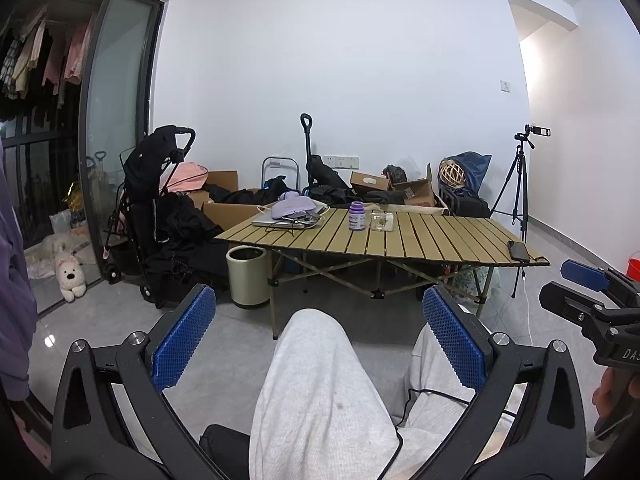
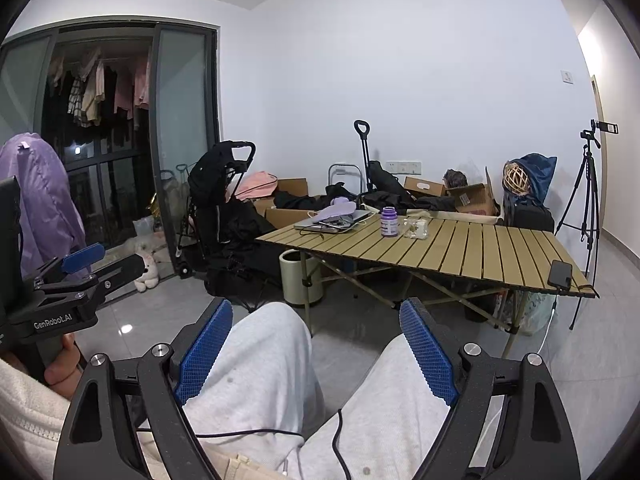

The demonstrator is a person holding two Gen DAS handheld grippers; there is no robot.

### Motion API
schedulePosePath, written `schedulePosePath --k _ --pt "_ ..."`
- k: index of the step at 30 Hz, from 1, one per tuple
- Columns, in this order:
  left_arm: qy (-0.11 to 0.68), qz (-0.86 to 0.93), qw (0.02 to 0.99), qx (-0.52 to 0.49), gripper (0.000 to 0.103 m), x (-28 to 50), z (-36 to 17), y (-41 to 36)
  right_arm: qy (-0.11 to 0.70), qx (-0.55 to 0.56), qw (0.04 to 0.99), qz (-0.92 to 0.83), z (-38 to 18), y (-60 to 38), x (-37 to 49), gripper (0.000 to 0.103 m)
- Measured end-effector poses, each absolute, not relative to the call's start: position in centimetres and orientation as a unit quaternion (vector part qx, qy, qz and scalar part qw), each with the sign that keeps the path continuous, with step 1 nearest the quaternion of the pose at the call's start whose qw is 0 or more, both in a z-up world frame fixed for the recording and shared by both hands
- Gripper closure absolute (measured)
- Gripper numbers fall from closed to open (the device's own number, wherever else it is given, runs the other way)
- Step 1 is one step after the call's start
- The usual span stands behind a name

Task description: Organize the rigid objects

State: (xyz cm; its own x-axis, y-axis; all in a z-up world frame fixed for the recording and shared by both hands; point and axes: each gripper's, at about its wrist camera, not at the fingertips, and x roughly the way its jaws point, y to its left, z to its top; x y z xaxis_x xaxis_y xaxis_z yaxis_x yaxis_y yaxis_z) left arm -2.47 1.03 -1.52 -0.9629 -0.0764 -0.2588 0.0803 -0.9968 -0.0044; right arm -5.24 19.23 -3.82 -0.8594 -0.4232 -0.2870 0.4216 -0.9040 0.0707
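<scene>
A purple bottle [image 1: 356, 217] stands near the far middle of the slatted folding table [image 1: 420, 240], with a small clear box [image 1: 382, 222] just right of it. Both show in the right wrist view, bottle [image 2: 389, 222] and clear box [image 2: 416, 228], on the table [image 2: 480, 248]. My left gripper [image 1: 320, 336] is open and empty, held low over the person's knees, well short of the table. My right gripper [image 2: 316, 344] is open and empty, also over the knees. The right gripper shows at the edge of the left view [image 1: 588, 292], the left gripper in the right view [image 2: 92, 268].
A laptop with a purple pouch [image 1: 290, 210] and cables lies at the table's far left. A black phone [image 1: 519, 251] on a cable lies at the right edge. A bin [image 1: 248, 276], a stroller [image 1: 156, 208], boxes and a tripod [image 1: 520, 192] surround the table.
</scene>
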Motion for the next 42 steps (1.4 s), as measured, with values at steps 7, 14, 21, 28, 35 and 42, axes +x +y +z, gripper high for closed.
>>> schedulePosePath --k 7,14,21,28,35,42 --pt "0.006 -0.991 0.039 0.128 0.0 -2.2 -1.4 0.7 -0.004 0.15 0.218 -0.964 -3.9 19.2 -5.2 0.013" --pt "0.006 -0.991 0.039 0.128 0.0 -2.1 -1.3 0.5 -0.006 0.148 0.215 -0.965 -4.0 19.2 -5.0 0.013" --pt "0.007 -0.991 0.04 0.128 0.0 -2.0 -1.4 0.6 -0.005 0.149 0.216 -0.965 -4.0 19.2 -5.0 0.013" --pt "0.003 -0.991 0.034 0.132 0.0 -2.0 -1.2 0.5 -0.005 0.149 0.215 -0.965 -4.1 19.2 -5.0 0.013" --pt "0.003 -0.991 0.032 0.131 0.0 -2.0 -1.1 0.3 -0.006 0.151 0.215 -0.965 -4.2 19.3 -5.0 0.013" --pt "0.007 -0.991 0.03 0.133 0.0 -1.9 -1.2 -0.1 -0.006 0.15 0.214 -0.965 -4.2 19.4 -5.0 0.013"
